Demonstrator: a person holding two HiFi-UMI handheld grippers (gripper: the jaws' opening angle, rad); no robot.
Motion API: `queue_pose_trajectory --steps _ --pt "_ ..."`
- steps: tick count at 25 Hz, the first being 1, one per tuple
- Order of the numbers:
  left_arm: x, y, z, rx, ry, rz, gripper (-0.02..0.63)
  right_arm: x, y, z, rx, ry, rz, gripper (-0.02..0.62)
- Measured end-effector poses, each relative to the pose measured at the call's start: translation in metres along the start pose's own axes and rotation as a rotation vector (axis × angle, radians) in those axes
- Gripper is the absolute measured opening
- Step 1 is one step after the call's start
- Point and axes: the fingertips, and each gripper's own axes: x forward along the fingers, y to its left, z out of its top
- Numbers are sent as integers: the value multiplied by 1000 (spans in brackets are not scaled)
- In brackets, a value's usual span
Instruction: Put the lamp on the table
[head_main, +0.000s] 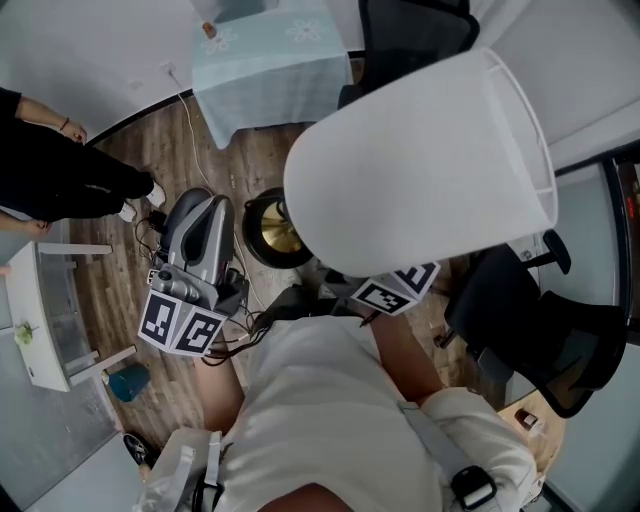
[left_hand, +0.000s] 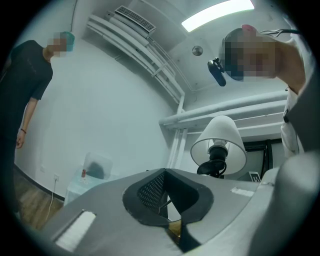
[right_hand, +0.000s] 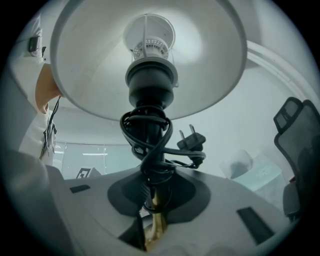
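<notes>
My right hand-held gripper (right_hand: 152, 202) clamped on the lamp (right_hand: 150, 85) stem, cable (right_hand: 167, 150) wound just above its jaws, my left hand-held gripper (left_hand: 167, 202) parted and empty, lamp ahead to its right.

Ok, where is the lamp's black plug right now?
In the right gripper view, the black two-pin plug sticks out right of the lamp's cord-wrapped black stem, below the white shade.

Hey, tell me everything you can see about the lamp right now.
The lamp is held tilted far over, its stem clamped between the right gripper's jaws. It has a white, fabric-looking conical shade, a black socket and a round dark base with a gold centre. Its black cord is wound round the stem, with the plug sticking out loose.
</notes>
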Motion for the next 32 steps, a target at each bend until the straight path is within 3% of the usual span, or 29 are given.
queue_pose_trajectory --steps 24,32 --pt "85 135 22 -43 8 -108 0 118 -91 -17 -44 -7 -95 81" --pt "122 173 21 -56 14 -104 1 149 -132 -18 -44 8 -97 81"
